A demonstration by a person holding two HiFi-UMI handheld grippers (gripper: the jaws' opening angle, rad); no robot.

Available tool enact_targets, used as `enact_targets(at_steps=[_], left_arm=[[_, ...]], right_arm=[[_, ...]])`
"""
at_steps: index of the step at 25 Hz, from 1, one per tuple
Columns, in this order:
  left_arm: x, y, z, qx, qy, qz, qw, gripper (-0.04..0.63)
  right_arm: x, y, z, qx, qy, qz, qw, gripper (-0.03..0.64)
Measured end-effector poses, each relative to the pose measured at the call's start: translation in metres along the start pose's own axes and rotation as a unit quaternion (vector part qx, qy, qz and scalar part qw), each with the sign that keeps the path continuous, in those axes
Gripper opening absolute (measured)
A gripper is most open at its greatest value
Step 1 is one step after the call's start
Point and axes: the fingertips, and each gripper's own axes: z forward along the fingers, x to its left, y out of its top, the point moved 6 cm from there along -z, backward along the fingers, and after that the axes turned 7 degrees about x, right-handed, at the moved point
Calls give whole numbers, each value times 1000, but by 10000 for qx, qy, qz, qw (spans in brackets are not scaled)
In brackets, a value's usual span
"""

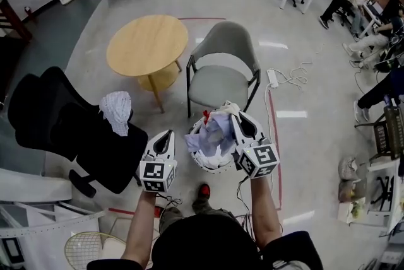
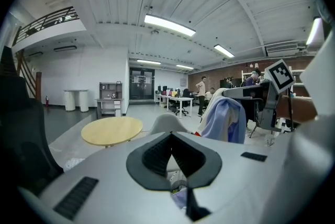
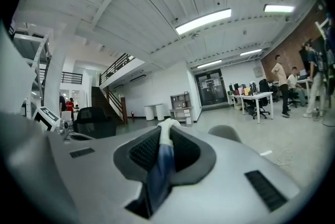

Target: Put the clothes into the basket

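Note:
A white basket stands on the floor in front of my feet. A light blue and white garment hangs over it, pinched in my right gripper. In the right gripper view the cloth runs between the pads of this gripper. My left gripper hovers just left of the basket, jaws together with nothing in them. The left gripper view shows its own jaws and the hanging garment to the right. A white patterned garment lies on the black office chair.
A grey chair stands just beyond the basket, with a round wooden table to its left. A power strip with cable lies on the floor at the right. People sit at desks far right.

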Motion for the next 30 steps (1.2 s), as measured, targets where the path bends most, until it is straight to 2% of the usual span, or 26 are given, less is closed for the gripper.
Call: enact_targets(at_steps=[14, 23, 30], left_arm=[[-16, -57, 52, 754, -154, -165, 9969, 6], [-25, -110, 82, 1318, -271, -305, 9904, 6], [-29, -146, 108, 1626, -407, -458, 9848, 6]], right_arm=[[-47, -137, 34, 1263, -163, 400, 9911, 61], [-65, -231, 58, 2129, -220, 702, 9743, 63], [-72, -285, 66, 2532, -271, 885, 9630, 63]])
